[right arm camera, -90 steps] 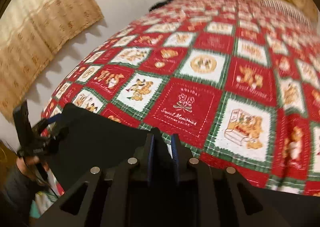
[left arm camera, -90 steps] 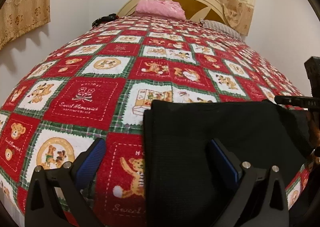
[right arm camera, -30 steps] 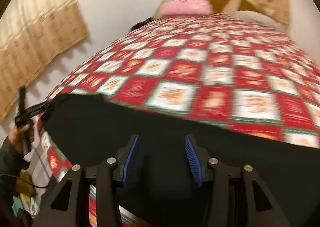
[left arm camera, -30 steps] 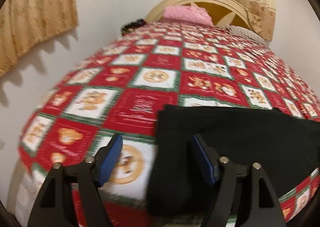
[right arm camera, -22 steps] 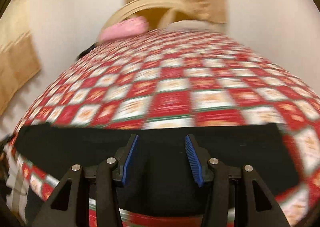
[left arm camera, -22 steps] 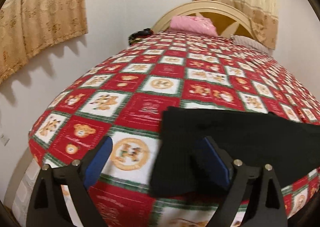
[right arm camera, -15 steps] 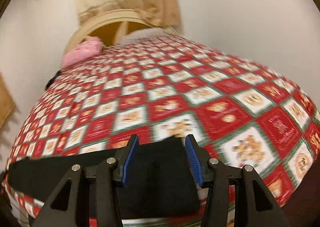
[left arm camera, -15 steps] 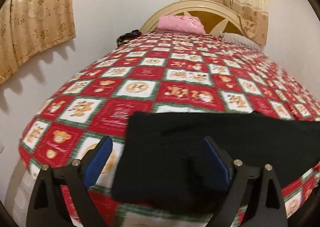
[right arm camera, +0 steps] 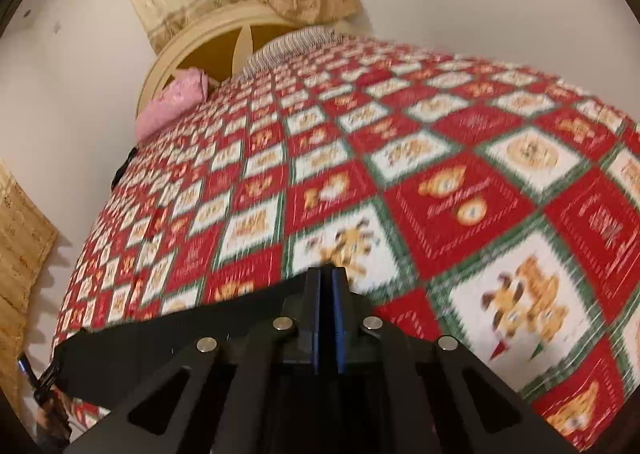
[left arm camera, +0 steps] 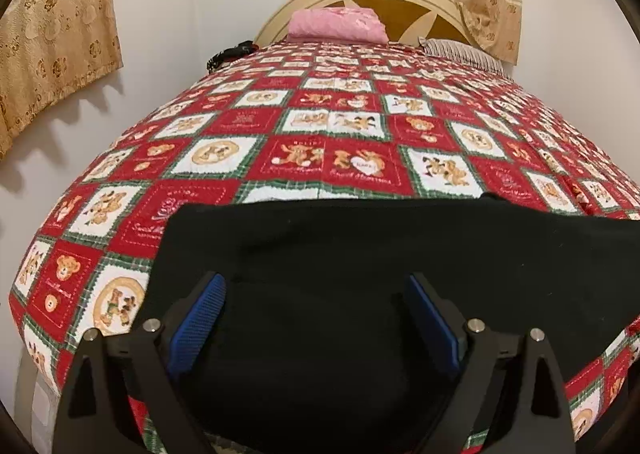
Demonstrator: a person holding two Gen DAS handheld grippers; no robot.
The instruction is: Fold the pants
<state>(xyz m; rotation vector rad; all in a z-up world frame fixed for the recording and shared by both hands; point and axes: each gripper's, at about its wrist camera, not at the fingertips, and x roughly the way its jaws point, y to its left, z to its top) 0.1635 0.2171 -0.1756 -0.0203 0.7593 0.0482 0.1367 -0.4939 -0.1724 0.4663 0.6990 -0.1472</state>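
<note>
The black pants (left arm camera: 360,274) lie flat across the near edge of the quilt (left arm camera: 332,126), far from the pink pillow (left arm camera: 338,24). The left gripper (left arm camera: 312,318) stands wide apart above the pants, holding nothing. The right gripper (right arm camera: 328,274) has just closed, pads together at the pants' far end (whether cloth is pinched cannot be told).

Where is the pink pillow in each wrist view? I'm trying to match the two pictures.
Left wrist: pink pillow top centre, against the headboard.
Right wrist: pink pillow upper left, at the bed's far end.
Shared landmark: the cream arched headboard right behind it.
</note>
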